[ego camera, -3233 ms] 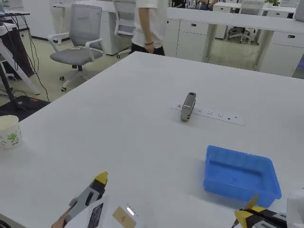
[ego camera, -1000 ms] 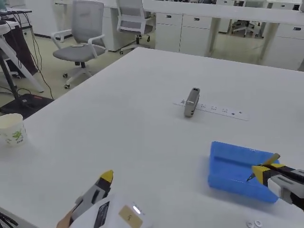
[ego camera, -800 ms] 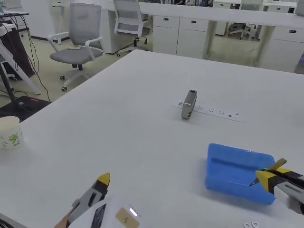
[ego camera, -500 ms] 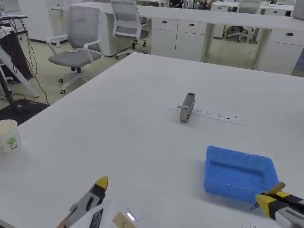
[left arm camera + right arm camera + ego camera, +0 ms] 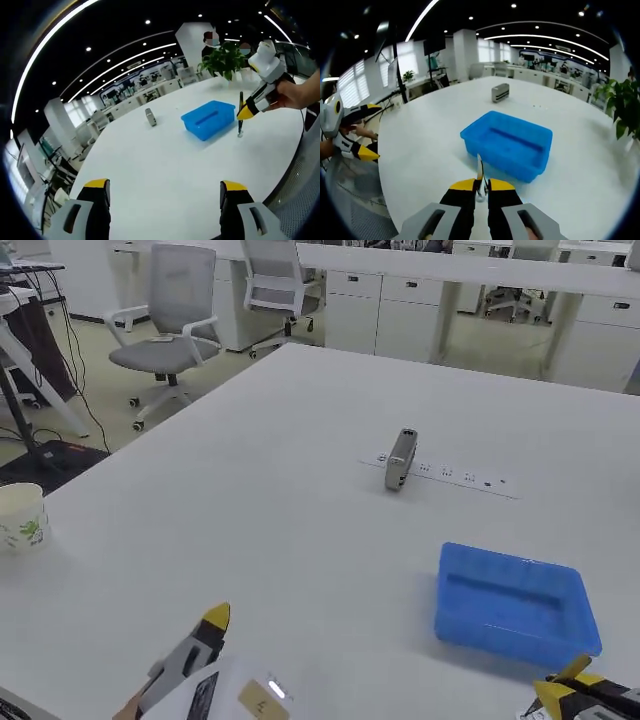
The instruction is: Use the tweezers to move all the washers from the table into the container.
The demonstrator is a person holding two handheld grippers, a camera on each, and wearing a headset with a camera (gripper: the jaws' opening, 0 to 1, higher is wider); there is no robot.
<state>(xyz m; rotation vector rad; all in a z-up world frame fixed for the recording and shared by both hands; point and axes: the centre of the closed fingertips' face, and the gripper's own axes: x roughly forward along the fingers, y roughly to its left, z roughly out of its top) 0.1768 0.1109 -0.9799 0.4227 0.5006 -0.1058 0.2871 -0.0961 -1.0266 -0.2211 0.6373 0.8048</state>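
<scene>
In the head view the right claw (image 5: pixel 566 686) is cut off by the lower edge, just on the near side of the blue container (image 5: pixel 510 626), and the tweezers cannot be made out there. In the right gripper view its jaws are seen pressed together on the tweezers (image 5: pixel 479 171), whose thin tips point toward the container's near wall. From the left gripper view the tweezers are seen held upright, tips down on the bench (image 5: pixel 280 510) just beside the container. Whether a washer lies under the tips is too small to be told, and the container's floor is too blurred for anything in it to be picked out.

The left claw (image 5: pixel 165 186) is held spread wide, pinching nothing, well apart from the container on its left. In the head view its rear is cut off by the lower edge. Beyond the container a grey adapter (image 5: pixel 400 457) is seen standing on a power strip (image 5: pixel 455 478).

A second ago the right claw was held over the container's right part. It is now drawn back to the near side. The person seen beyond the bench's far edge three seconds ago is gone.
</scene>
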